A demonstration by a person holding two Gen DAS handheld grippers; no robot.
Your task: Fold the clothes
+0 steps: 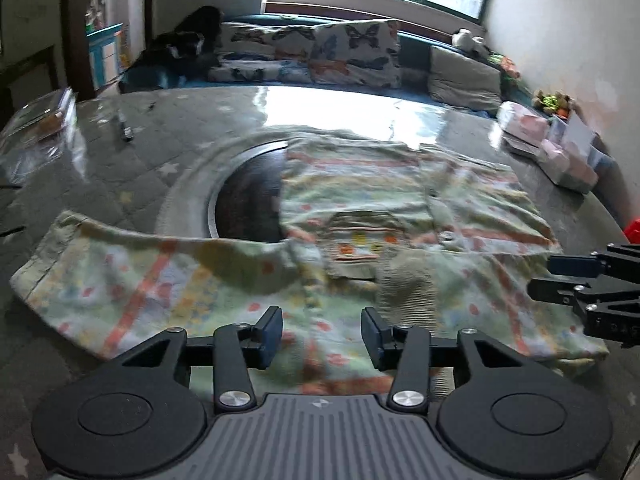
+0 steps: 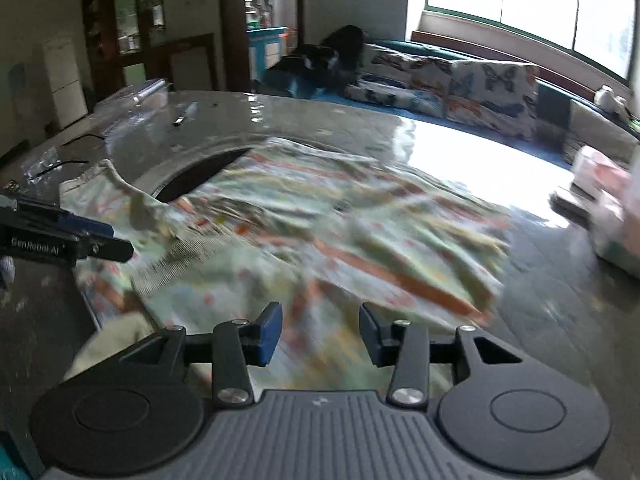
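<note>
The patterned shirt [image 1: 360, 216] lies spread flat on the glossy round table [image 1: 168, 136], one sleeve reaching left and part of it covering the dark central recess [image 1: 248, 204], a layout that suits folding. Left gripper [image 1: 322, 334] and right gripper [image 2: 320, 334] hover over the near hem, jaws parted, nothing between the pads. Judged: both positioned to take fresh holds.

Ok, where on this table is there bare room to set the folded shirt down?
Bare table lies left of the patterned shirt, between it and the pen, and beyond it toward the butterfly cushions. The right edge is crowded with tissue packs.
</note>
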